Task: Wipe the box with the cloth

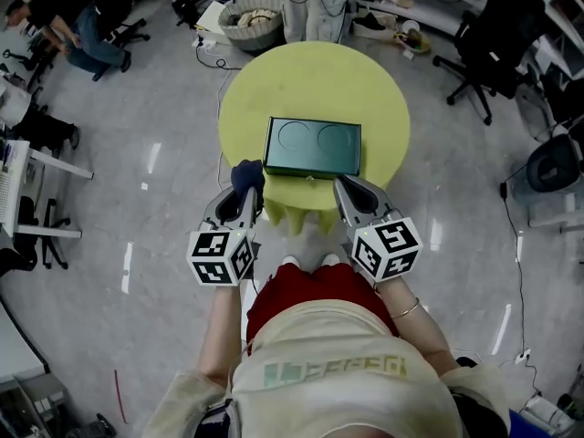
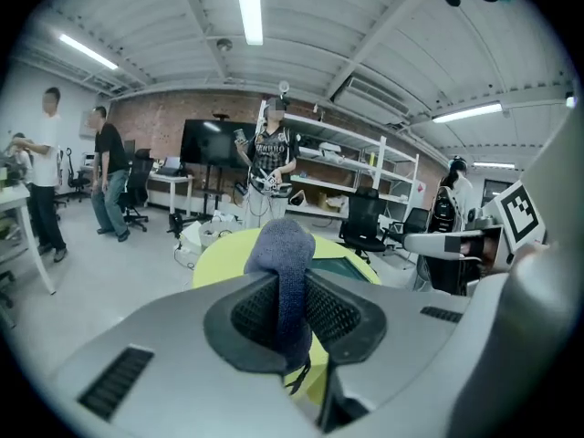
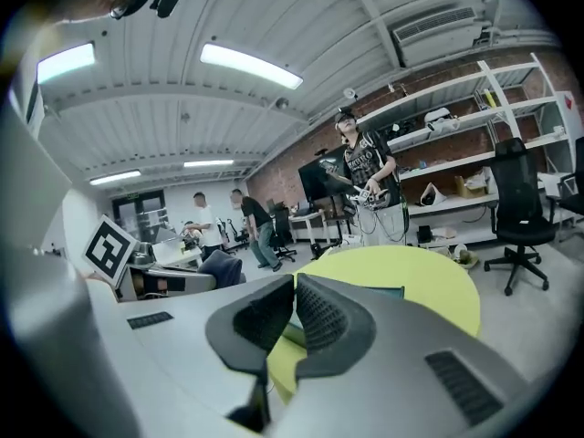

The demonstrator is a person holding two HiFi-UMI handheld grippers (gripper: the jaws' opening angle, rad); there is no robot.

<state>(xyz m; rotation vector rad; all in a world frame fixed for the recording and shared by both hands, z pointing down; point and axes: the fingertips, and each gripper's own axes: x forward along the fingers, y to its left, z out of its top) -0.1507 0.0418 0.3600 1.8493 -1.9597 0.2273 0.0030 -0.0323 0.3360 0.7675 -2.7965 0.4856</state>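
Left claw (image 1: 247, 192) pinches cloth (image 1: 247, 173); right claw (image 1: 344, 184) closed, empty; both short of box (image 1: 313, 147).

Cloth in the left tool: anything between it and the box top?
Nothing visible. The cloth, clamped in the left tool, hangs by the near left corner of the box. The box top is bare and the yellow table carries nothing else. The right tool, shut and empty, is by the near right corner, outside that path.

I see two grey moulded-plastic tools: the left gripper (image 1: 243, 199) at nine o'clock and the right gripper (image 1: 351, 197) at three. Each has a white cube with black square markers (image 1: 221, 255) and black ribbed pads (image 2: 251, 313). At six o'clock are a cream shirt with green print (image 1: 333, 368), a red garment (image 1: 306, 290) and a thin wrist bangle (image 1: 408, 309).
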